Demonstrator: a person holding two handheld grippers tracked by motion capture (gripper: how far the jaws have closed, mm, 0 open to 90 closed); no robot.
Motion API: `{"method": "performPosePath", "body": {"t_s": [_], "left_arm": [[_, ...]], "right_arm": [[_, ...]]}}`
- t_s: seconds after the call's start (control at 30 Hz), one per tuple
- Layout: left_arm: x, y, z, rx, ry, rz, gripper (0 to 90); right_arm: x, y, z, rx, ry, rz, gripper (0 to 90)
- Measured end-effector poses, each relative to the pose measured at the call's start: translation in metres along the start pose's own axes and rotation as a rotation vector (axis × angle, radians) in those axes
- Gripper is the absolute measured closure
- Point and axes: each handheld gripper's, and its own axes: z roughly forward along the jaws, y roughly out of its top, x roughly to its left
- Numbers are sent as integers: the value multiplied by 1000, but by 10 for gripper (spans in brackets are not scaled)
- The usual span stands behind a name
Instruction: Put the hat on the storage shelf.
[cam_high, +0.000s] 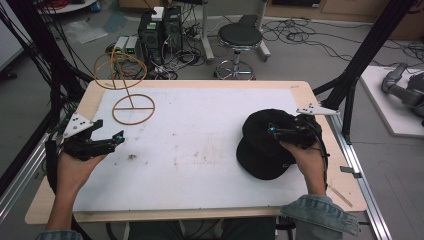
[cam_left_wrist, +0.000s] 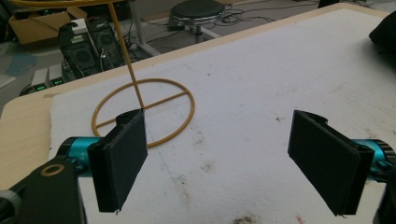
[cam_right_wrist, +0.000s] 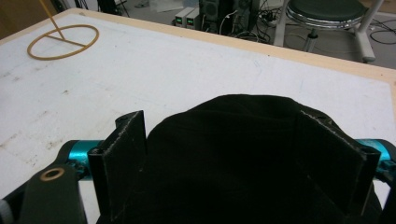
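Black cap (cam_high: 265, 145) lies at right side of white mat (cam_high: 200, 150), well apart from yellow wire stand (cam_high: 131, 95) at far left.

Right gripper (cam_right_wrist: 222, 149): jaws wide, cap crown bulging between them; pads seem to flank cloth without pinching, though dark fabric makes contact hard to judge.

Left gripper (cam_left_wrist: 219, 158): jaws wide, nothing between, hovering near stand base.

Risks:
- shallow bite on soft crown, so cap slips or only 1 layer lifts
- brim drags, cap flips
- left gripper knocks light stand over
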Motion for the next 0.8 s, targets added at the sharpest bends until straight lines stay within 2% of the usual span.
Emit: {"method": "performPosePath", "body": {"t_s": [0.57, 0.8], "left_arm": [[1, 0, -2, -4, 6, 2, 201], [0, -1, -2, -1, 3, 6, 201]], "right_arm": [[-2, 0, -1, -5, -4, 2, 184], [-7, -1, 0, -12, -14, 22, 184]]}}
